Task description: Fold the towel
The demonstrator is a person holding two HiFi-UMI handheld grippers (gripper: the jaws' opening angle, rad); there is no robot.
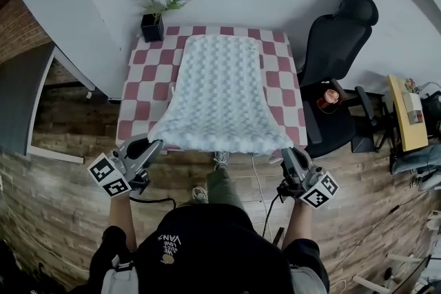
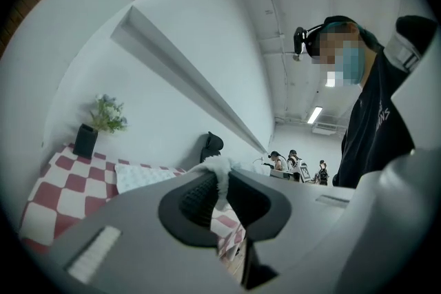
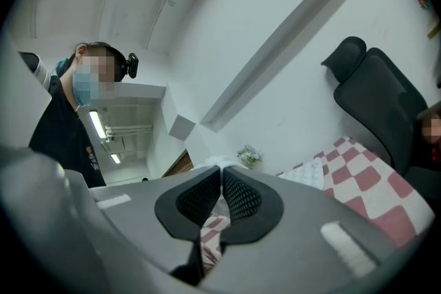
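You have the towel (image 1: 219, 89) by its two near corners. Your left tool (image 1: 149, 147) is clamped on the left corner, with a tuft of white pile showing between its pads in the left gripper view. Your right tool (image 1: 289, 156) is pressed together on the right corner, with only a thin sliver of cloth at its tips. The far end of the towel lies flat on the checked worktop (image 1: 141, 89), reaching nearly to the back edge beside the potted plant (image 1: 152, 27). The near edge hangs raised between your hands, off the front of the worktop. The fold looks barely begun, so hold both tools at the same height and draw the near edge taut between them (a sagging middle will likely leave a crease). Then carry the corners forward over the towel and lay them squarely on the far corners. Mind the right-hand grip: it looks shallow, and a sharp tug could slip that corner free. Let go only once the edges line up.
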